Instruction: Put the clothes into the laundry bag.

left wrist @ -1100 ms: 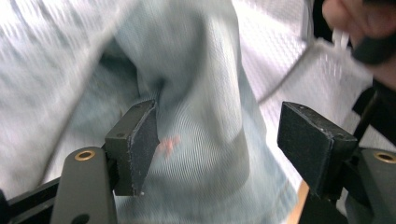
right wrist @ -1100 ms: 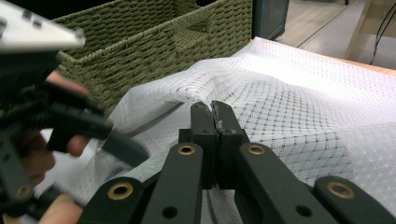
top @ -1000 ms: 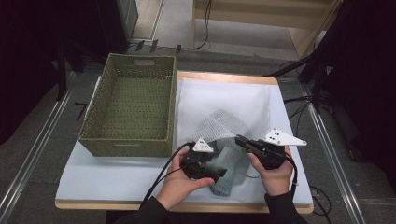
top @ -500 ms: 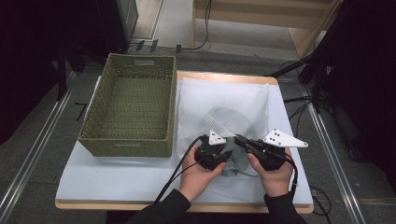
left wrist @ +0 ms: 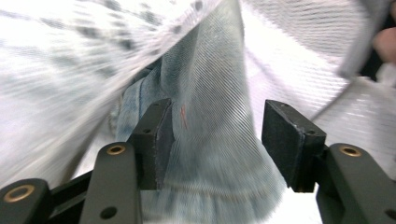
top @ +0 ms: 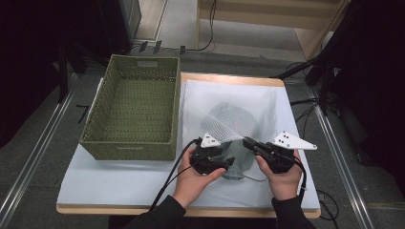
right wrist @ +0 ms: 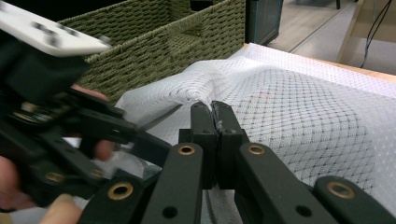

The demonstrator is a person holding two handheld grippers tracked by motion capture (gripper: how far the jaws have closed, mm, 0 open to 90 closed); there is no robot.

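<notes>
Here, the woven basket (top: 131, 114) sits empty at the tabletop's (top: 119, 183) left, likely waiting for the packed load. Next to it, the left gripper (top: 210, 160) has just been opening its jaws; they stand half apart around the denim garment (left wrist: 210, 154), not pinching it, probably to push it deeper. The garment lies partly inside the mesh bag (top: 231, 121) at mid-table. The right gripper (right wrist: 212, 112) clamps the bag's edge, lifting the mouth open.
</notes>
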